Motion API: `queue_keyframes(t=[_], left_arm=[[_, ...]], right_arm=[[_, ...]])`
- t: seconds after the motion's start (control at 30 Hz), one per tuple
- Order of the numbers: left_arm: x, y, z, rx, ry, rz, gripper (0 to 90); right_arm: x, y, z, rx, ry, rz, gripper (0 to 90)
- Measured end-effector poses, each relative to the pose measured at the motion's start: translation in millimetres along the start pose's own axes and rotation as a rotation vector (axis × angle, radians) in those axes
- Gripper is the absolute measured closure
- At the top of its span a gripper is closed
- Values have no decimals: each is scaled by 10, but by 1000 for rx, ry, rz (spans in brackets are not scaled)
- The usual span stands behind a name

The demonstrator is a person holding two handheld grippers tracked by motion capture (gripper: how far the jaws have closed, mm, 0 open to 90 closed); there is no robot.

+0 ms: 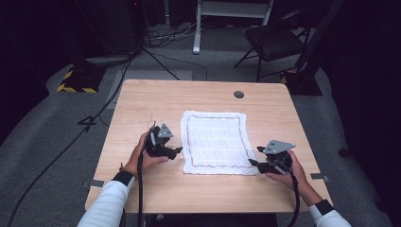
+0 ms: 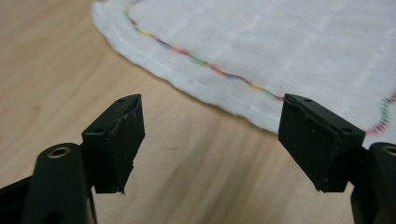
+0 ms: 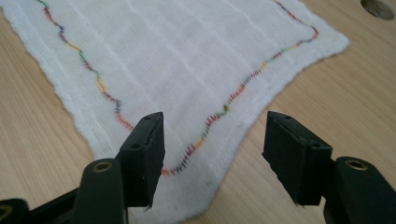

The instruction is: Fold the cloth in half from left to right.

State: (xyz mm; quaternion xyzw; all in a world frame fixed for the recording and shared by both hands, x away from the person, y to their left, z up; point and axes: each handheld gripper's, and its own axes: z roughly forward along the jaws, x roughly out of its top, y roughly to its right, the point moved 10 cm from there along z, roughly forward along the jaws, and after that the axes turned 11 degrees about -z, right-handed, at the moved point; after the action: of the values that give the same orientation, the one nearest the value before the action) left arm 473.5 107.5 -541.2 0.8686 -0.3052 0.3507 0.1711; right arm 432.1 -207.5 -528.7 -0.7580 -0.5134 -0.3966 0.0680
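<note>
Hands flank a white woven cloth lying flat mid-worktop, my left tongs aimed level at its left edge, my right tongs at its near right corner. Both tongs stand spread, pinching nothing. Wavy rainbow stitching borders the soft, ribbed cloth on pale wood grain.

White cloth cut off by top and right edges in left gripper view, far weave blurred. Table hole clipped by top edge in right gripper view.
</note>
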Motion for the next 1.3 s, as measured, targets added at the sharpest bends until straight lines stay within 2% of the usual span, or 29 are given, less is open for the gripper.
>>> queue_keyframes(t=[0.07,0.1,0.13,0.17,0.23,0.27,0.33,0.43,0.47,0.57,0.6,0.63,0.7,0.77,0.8,0.87,0.97,1.0,1.03,1.1,1.17,1.27,1.3], left_arm=[[44,-57,26,-1,-11,-13,230],[82,-88,36,1,4,-25,225],[117,-123,41,15,16,-18,236],[190,-168,71,6,20,-29,232],[234,-197,84,16,29,-36,236],[316,-232,130,3,38,-57,235],[350,-245,153,6,38,-55,241],[459,-280,234,15,42,-31,266],[535,-315,293,15,48,-48,266],[592,-356,357,21,46,-59,262],[622,-386,391,32,50,-62,262],[649,-413,423,38,50,-67,262],[698,-452,504,35,60,-104,262],[728,-511,590,56,59,-132,260],[748,-554,672,75,54,-148,253],[757,-575,713,84,53,-144,252],[739,-613,861,97,36,-174,243],[721,-644,915,115,34,-181,225],[721,-644,915,115,34,-181,222],[694,-672,963,107,38,-209,221],[645,-691,1016,118,12,-211,215],[660,-706,1019,127,14,-224,195],[645,-705,1038,129,-4,-236,191]], right_arm=[[43,-29,26,7,5,-9,392],[83,-59,54,14,7,-22,399],[160,-120,122,22,5,-48,442],[198,-142,165,22,0,-65,438],[248,-169,205,25,8,-72,440],[361,-244,295,52,21,-75,440],[424,-287,340,60,25,-82,434],[639,-433,445,95,55,-105,417],[779,-536,517,107,72,-125,405],[955,-724,613,150,90,-160,402],[955,-724,613,150,90,-160,402],[1046,-842,664,169,99,-184,401],[1087,-891,688,175,102,-199,400],[1153,-982,740,200,110,-208,397],[1202,-1073,796,215,110,-222,394],[1225,-1120,823,226,114,-230,395],[1266,-1244,900,250,111,-249,397],[1283,-1313,945,261,110,-253,397],[1283,-1313,945,261,110,-253,397],[1285,-1359,981,260,99,-269,401],[1295,-1390,1011,265,97,-267,403],[1295,-1412,1071,257,81,-270,413],[1282,-1426,1113,253,70,-274,422]])
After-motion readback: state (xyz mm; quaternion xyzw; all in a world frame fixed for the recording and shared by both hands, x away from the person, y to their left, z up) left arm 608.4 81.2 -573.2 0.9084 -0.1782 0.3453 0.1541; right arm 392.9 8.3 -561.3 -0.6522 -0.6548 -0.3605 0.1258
